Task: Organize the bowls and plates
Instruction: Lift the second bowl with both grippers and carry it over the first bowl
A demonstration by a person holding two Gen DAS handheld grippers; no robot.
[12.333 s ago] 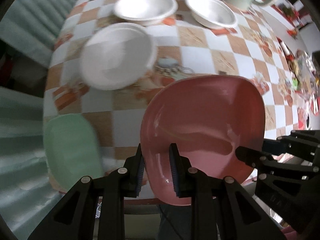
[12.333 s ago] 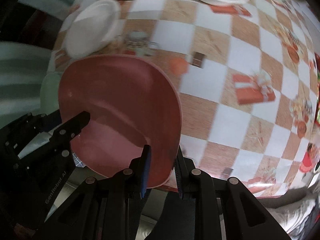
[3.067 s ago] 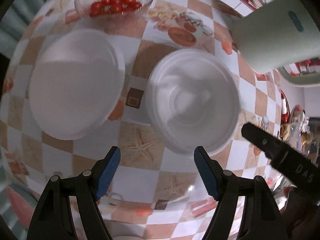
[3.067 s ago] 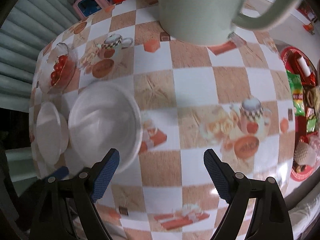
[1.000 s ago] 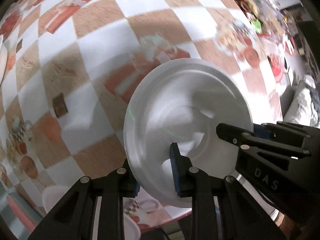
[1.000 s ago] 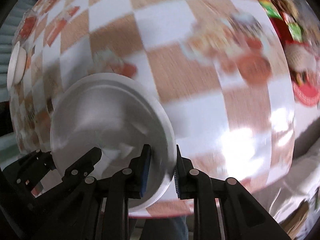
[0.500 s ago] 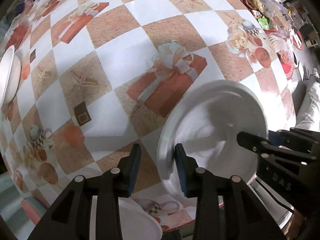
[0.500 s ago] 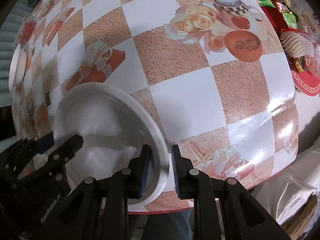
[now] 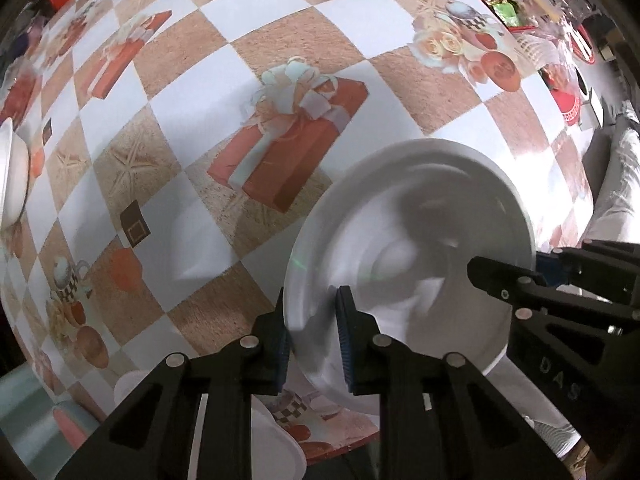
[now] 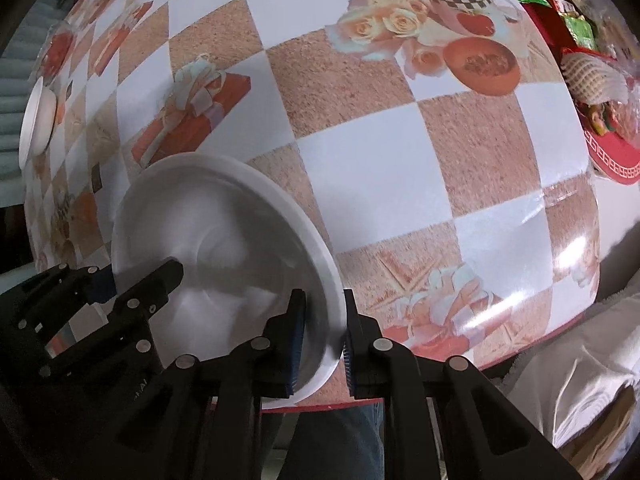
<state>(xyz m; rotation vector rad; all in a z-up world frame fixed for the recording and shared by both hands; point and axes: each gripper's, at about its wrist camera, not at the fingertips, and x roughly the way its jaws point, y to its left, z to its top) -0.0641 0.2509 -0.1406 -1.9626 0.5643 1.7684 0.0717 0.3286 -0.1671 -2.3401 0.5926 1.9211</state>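
Observation:
A white bowl (image 9: pixel 408 240) hangs over the near edge of the checked tablecloth (image 9: pixel 280 52), held by opposite rims. My left gripper (image 9: pixel 312 320) has the bowl's left rim between its blue pads, and its jaws are closing on it. In the right wrist view the same bowl (image 10: pixel 224 216) has its right rim between the pads of my right gripper (image 10: pixel 322 320), whose jaws are also closing. Each gripper shows in the other's view: the right gripper (image 9: pixel 508 266) and the left gripper (image 10: pixel 136 276).
Another white bowl (image 10: pixel 38 120) sits at the table's far left edge. A white plate (image 9: pixel 272 440) and a pink dish (image 9: pixel 68 428) lie below the left gripper. Snack packets (image 10: pixel 600 80) crowd the right side. A person's trouser leg (image 10: pixel 340 440) is under the table edge.
The bowl has travelled across the table toward the near edge. Half a second ago the left jaws stood wider around the rim; now they pinch it. The right jaws stayed on the rim.

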